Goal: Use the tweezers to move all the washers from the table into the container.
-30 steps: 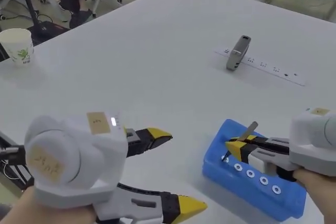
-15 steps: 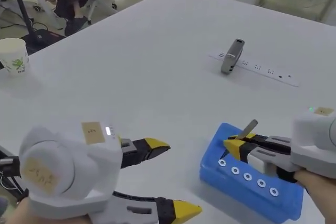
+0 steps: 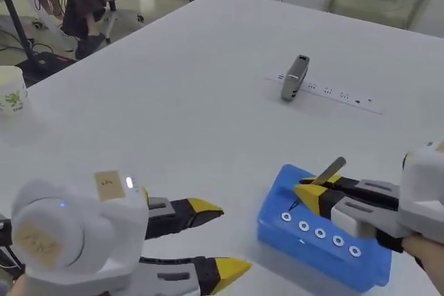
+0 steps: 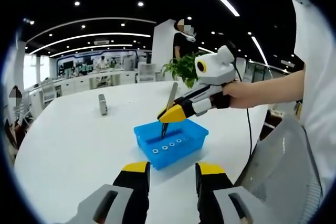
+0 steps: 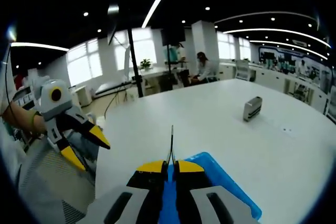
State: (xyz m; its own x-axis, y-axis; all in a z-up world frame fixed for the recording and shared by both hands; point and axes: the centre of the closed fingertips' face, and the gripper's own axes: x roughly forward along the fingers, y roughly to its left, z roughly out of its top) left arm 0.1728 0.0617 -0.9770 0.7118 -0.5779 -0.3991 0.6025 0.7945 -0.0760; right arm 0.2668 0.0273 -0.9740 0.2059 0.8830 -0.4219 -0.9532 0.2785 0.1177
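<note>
Nearest us, left gripper (image 3: 232, 237): jaws wide apart, holding nothing, hovering above the table (image 3: 194, 88) just left of the tray.
Right gripper (image 3: 305, 192): clamped on the tweezers (image 3: 331, 168), whose tips dip into the tray's left end.
Tray (image 3: 316, 263): blue, resting on the table under the right gripper.
Washers (image 3: 320, 233): five in a row on the tray floor; we spot none on the table.
Change: over the last second our head camera has shifted. Both grippers and the five washers sit as they did.
Meaning: we judge the collecting about done, with only lifting the tweezers clear left.
Far: a grey block (image 3: 295, 77) by a strip (image 3: 333, 91), well apart.
</note>
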